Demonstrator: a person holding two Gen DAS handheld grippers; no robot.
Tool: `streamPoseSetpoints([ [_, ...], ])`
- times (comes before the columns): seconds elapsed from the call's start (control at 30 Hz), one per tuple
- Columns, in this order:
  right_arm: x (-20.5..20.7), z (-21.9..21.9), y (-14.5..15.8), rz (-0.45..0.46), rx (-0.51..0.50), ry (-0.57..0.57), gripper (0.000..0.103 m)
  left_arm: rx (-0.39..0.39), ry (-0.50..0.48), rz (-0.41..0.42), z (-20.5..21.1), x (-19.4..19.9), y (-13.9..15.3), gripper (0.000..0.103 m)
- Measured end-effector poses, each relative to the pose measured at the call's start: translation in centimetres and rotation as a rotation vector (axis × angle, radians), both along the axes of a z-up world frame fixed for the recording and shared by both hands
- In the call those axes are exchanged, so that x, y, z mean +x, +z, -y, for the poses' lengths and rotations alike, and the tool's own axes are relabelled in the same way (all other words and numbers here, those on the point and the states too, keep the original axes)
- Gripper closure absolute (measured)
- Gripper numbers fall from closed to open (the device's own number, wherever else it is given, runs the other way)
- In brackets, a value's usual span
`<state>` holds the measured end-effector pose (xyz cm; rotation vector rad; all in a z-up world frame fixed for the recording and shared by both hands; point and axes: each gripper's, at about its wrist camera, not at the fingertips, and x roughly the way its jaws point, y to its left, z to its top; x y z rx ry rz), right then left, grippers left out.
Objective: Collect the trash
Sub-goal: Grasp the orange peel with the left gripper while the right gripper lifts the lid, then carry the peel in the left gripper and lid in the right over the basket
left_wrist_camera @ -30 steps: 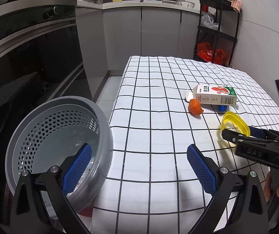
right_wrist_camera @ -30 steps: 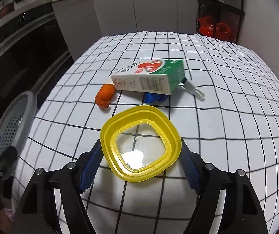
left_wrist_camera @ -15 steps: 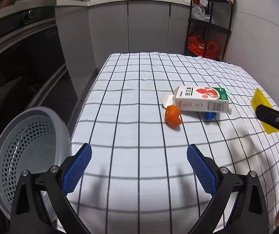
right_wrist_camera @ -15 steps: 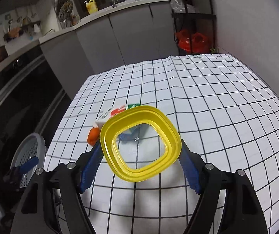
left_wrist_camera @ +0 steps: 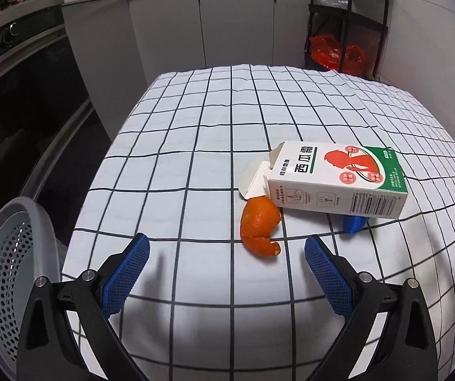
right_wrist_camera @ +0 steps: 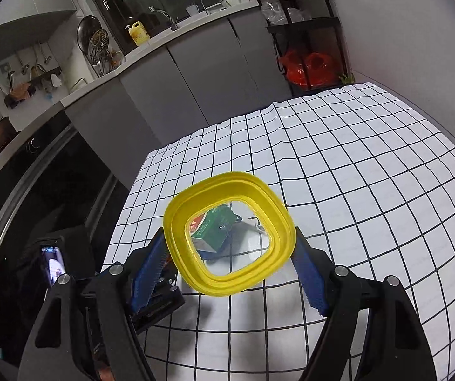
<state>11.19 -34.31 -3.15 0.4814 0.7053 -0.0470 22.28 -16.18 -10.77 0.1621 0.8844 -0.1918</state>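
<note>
Right tongs (right_wrist_camera: 230, 273) clamp the yellow square plastic lid with a clear centre (right_wrist_camera: 229, 235) by its rims, lifted above the checked-cloth worktop (right_wrist_camera: 370, 197). Left tongs (left_wrist_camera: 226, 273) gape empty; the curled orange peel (left_wrist_camera: 261, 227), at their twelve o'clock, looks light, soft, best pinched across its curl.

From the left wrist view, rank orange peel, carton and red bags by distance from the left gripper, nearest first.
From the left gripper:
1. Orange peel, just ahead between the fingers.
2. Carton, behind the peel, to the right.
3. Red bags, far off on the rack's bottom shelf.
</note>
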Motion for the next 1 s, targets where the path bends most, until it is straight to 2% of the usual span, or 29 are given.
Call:
streamPoseSetpoints([
  [0.13,0.0,0.2,0.0,0.001,0.019,-0.002,0.03,0.018,0.013,-0.01,0.2,0.7,-0.3,0.01],
  [0.2,-0.1,0.3,0.1,0.005,0.025,-0.001,0.03,0.027,0.013,-0.014,0.4,0.9,-0.4,0.021],
  [0.33,0.1,0.5,-0.1,-0.003,0.031,-0.003,0.03,0.055,0.003,-0.011,1.0,0.8,-0.5,0.035],
  [0.37,0.2,0.5,-0.2,-0.006,0.032,-0.003,0.03,0.052,-0.003,-0.012,1.0,0.7,-0.5,0.042],
  [0.4,0.2,0.5,-0.1,-0.007,0.031,-0.002,0.03,0.042,-0.012,-0.014,1.1,0.6,-0.4,0.053],
  [0.43,0.2,0.5,-0.1,-0.007,0.029,-0.001,0.03,0.032,-0.019,-0.019,1.1,0.6,-0.4,0.059],
  [0.5,0.1,0.4,0.0,-0.003,0.022,0.0,0.03,0.01,-0.034,-0.032,1.2,0.3,-0.4,0.084],
  [0.6,0.0,0.1,0.3,0.002,0.019,0.011,0.03,0.003,-0.048,-0.027,0.9,-0.9,-0.1,0.087],
  [0.77,0.1,-0.6,0.4,0.008,-0.001,0.03,0.03,0.019,-0.07,0.013,-0.5,-3.5,1.1,0.088],
  [1.0,0.5,-1.8,-0.1,0.0,0.02,0.061,0.03,-0.006,-0.041,0.091,-5.2,-6.8,4.5,0.088],
])
